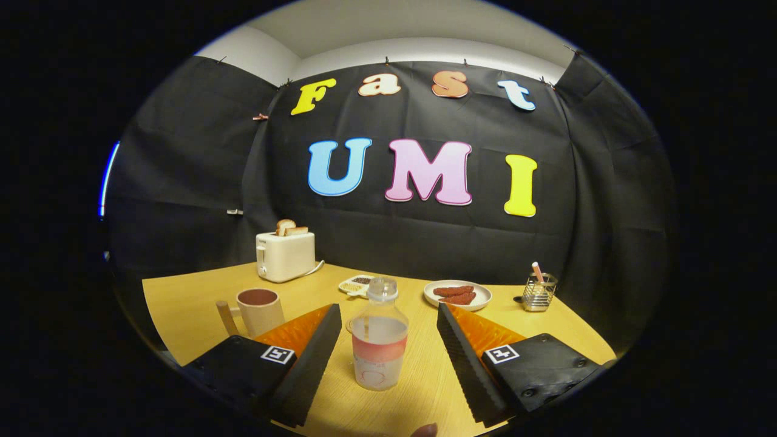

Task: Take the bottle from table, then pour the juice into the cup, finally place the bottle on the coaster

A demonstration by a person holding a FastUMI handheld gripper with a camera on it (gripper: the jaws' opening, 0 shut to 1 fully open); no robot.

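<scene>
item: first step, taking the bottle (379, 340), which stands upright on the worktop (419, 388) between my wide-open jaws, untouched, the cup (260, 311) just left; next move, in my judgement: ease forward and close squarely on its body.

1. The bottle (379, 340) stands on the desk (182, 297) between the open fingers (315, 349), touching neither.
2. The cup (260, 311) is left of it.
3. The toaster (285, 255) stands near the desk's back edge.
4. The plate (458, 295) and the holder (539, 292) are at back right.

Gripper (388, 340) spread wide, bottle (379, 340) upright between fingers, untouched; cup (260, 311) beyond, left.
</scene>
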